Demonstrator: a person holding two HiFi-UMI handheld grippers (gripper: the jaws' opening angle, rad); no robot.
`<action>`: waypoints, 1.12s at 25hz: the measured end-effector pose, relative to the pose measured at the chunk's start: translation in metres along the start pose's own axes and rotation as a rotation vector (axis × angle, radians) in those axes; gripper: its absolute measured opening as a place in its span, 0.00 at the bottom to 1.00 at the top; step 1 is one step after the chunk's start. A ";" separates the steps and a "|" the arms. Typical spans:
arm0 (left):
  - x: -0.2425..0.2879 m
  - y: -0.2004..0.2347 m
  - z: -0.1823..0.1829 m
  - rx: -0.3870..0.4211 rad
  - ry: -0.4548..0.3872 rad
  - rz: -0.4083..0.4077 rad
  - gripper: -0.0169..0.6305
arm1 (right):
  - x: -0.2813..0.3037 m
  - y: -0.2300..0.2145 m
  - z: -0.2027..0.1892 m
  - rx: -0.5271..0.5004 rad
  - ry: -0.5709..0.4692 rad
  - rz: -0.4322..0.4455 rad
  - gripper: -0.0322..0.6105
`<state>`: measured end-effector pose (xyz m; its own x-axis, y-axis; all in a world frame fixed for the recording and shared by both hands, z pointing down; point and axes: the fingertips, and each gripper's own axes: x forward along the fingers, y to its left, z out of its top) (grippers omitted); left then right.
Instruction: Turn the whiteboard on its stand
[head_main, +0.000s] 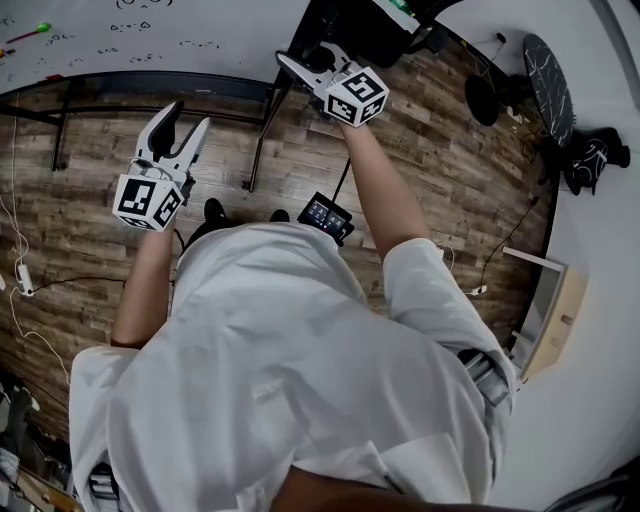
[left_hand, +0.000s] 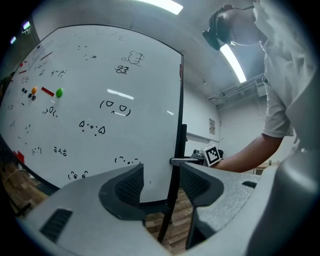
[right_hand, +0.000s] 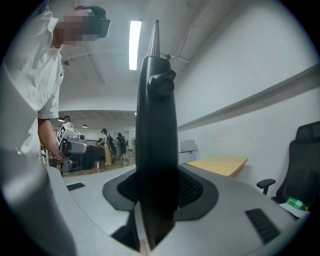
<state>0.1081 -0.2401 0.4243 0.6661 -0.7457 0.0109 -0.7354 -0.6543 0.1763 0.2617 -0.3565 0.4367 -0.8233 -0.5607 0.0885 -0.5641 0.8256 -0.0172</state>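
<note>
covering right tongs (right_hand: 156, 192): stand post (right_hand: 156, 125)

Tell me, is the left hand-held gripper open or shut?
Open: the left hand-held gripper has its jaws apart with nothing gripped; the whiteboard shows beyond the gap.

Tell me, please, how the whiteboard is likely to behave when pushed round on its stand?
The whiteboard is a broad framed panel, so probably stiff, not floppy. The knob on the post in the right claw hints it pivots, so it may swing rather than slide. The thin-legged stand might wobble.
</note>
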 end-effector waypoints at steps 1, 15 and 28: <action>0.000 -0.002 0.000 0.000 0.001 -0.002 0.38 | -0.002 0.000 0.000 0.001 -0.002 -0.001 0.31; 0.016 -0.035 -0.003 0.007 0.013 -0.024 0.38 | -0.040 -0.013 0.000 0.003 0.001 -0.014 0.31; 0.035 -0.069 -0.010 0.014 0.027 -0.041 0.38 | -0.080 -0.027 -0.004 0.003 -0.003 -0.023 0.31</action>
<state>0.1833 -0.2195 0.4222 0.6990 -0.7144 0.0307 -0.7086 -0.6863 0.1638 0.3425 -0.3337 0.4338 -0.8104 -0.5796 0.0855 -0.5829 0.8123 -0.0182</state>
